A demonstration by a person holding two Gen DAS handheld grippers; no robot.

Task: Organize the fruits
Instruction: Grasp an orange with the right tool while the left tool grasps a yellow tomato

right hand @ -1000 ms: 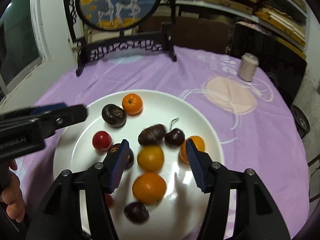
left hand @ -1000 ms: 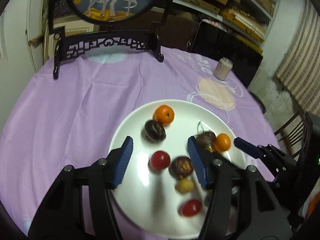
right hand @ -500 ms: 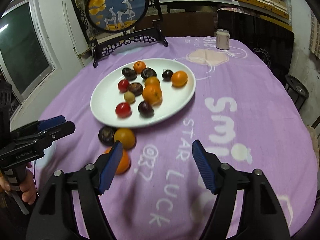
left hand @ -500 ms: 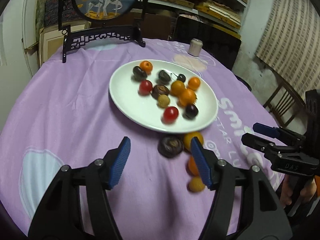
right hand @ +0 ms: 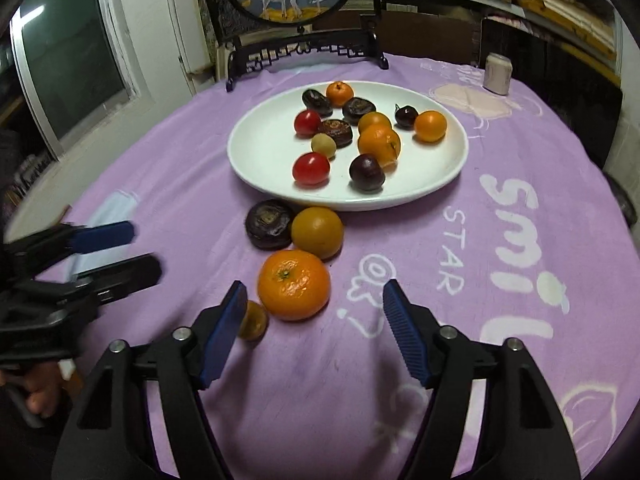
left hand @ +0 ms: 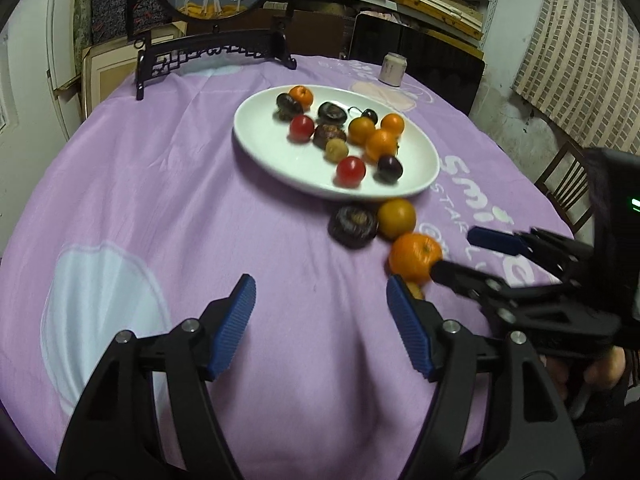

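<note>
Biggest risk: I judge that nudging the white plate would be worst, since it carries most of the fruit and a push on its near rim could send round pieces rolling over the purple tablecloth.
Next risk: the large orange is round and loose on the cloth; if my right gripper comes in off-centre as its jaws close, one pad may push it away instead of seating on it.
Smaller risk: the small yellow fruit sits just beside my right gripper's left pad and could be knocked off or caught with the orange.
Crowding: the dark fruit and the golden orange touch each other just beside the plate rim, near the large orange.
Right fingers: spread, closing, nothing between them; the large orange lies just ahead of the tips, toward the left pad.
Left fingers: my left gripper is spread and opening over bare cloth, empty; the loose fruit lies ahead and to its right.
</note>
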